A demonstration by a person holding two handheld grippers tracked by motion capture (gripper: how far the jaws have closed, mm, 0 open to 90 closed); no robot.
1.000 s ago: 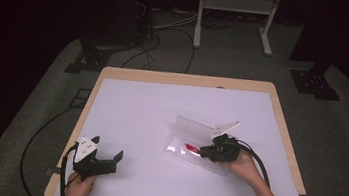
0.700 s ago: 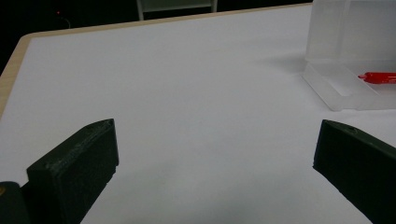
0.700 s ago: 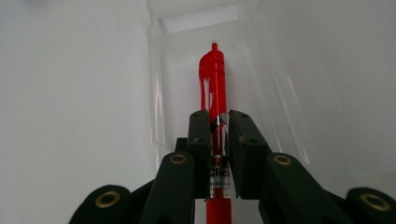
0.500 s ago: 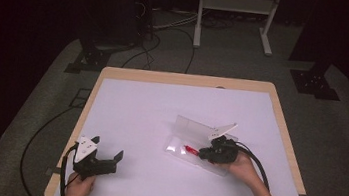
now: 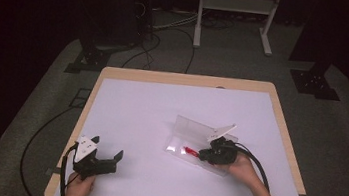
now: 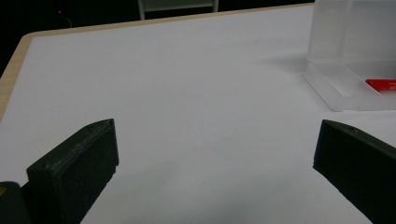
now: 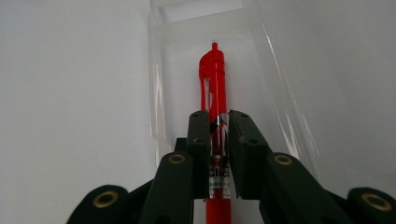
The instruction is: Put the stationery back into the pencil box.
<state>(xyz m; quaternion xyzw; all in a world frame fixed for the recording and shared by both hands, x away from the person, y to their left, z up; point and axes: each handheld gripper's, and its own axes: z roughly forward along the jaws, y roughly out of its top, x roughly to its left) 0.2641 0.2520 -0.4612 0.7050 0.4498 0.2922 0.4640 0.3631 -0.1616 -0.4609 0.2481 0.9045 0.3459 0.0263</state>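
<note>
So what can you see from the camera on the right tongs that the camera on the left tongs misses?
The right gripper view alone shows the right tongs shut on the red pen, with its clip end reaching into the clear plastic box. The left gripper view alone shows the left tongs standing wide open with nothing between them, and the wooden table edge. Both views share the red pen, the clear plastic box and the white tabletop.

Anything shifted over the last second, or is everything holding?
Nothing visibly changed. The right gripper stays shut on the red click pen over the clear plastic case; the left gripper stays open above the white table.
</note>
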